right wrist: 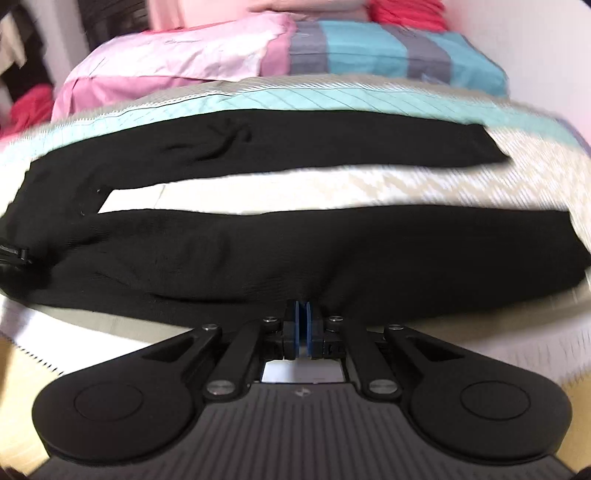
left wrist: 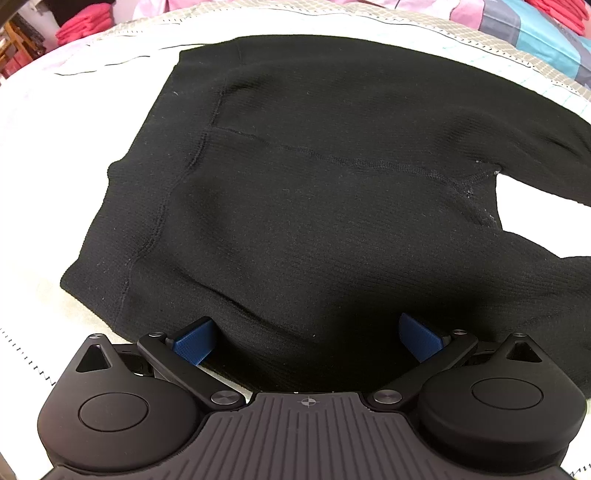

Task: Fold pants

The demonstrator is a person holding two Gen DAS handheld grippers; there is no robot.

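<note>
Black knit pants (left wrist: 314,184) lie flat on a pale bedspread (left wrist: 44,166). The left wrist view shows the waist and seat part, with the crotch at the right. My left gripper (left wrist: 306,341) is open, its blue pads (left wrist: 194,345) spread over the near edge of the pants. In the right wrist view both legs (right wrist: 258,243) stretch across the bed with a gap of bedspread (right wrist: 258,195) between them. My right gripper (right wrist: 303,325) is shut on the near leg's edge, the fabric bunched at its blue pads. The view is blurred.
Pink and striped blue-grey pillows (right wrist: 295,51) lie at the head of the bed. Red folded clothes (left wrist: 85,26) sit at the far left and far right (left wrist: 554,14). The bed edge runs along the bottom left (left wrist: 22,350).
</note>
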